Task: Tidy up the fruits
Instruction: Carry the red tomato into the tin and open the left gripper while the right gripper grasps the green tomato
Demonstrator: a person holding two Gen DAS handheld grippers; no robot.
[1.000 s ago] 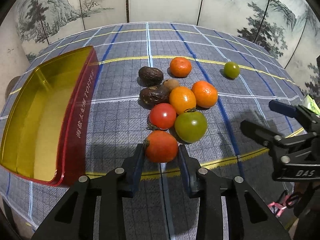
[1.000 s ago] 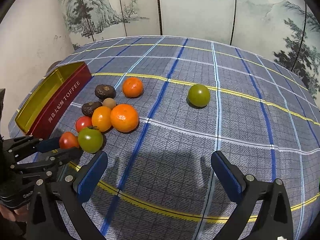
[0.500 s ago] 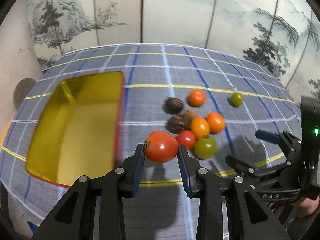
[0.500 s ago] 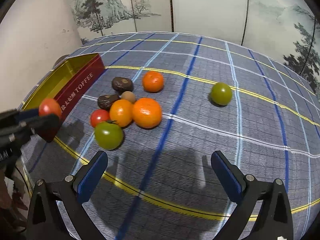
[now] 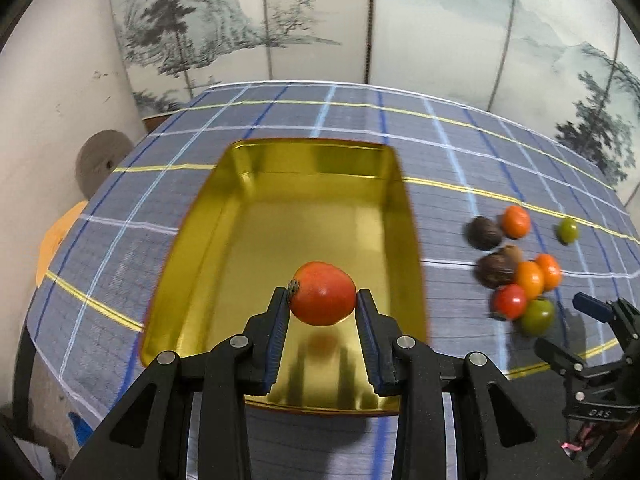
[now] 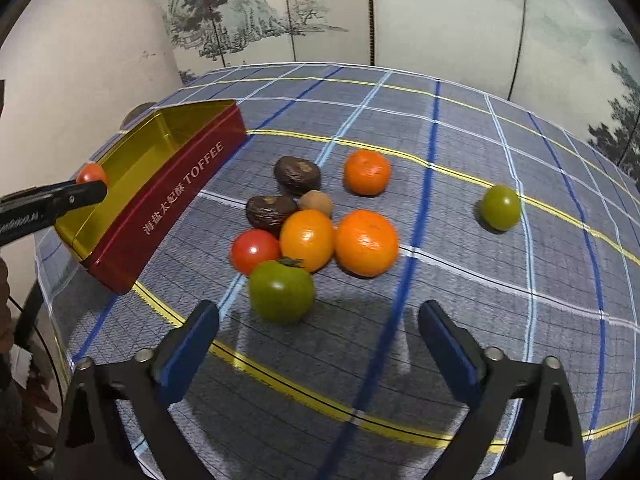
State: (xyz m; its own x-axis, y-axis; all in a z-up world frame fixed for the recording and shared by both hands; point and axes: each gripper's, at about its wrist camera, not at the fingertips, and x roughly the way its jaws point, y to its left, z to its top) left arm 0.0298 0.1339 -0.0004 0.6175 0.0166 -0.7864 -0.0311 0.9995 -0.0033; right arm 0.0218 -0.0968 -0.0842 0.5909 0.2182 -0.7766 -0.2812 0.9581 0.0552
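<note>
Behind plaid tablecloth (image 6: 460, 208), painted screen (image 6: 440, 12).

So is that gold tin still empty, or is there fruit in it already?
Empty so far. The tin's gold floor shows bare, and the red tomato is held above it in the left gripper, not set down.

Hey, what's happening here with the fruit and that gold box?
A person is sorting fruit with two hand-held grippers. The left gripper is clamped on a red-orange tomato and holds it above the open gold-lined red toffee tin, which has no fruit in it yet. The right gripper is open and holds nothing, near a large green tomato. The rest of the fruit, including a lone small green one, lies on the blue plaid tablecloth.
</note>
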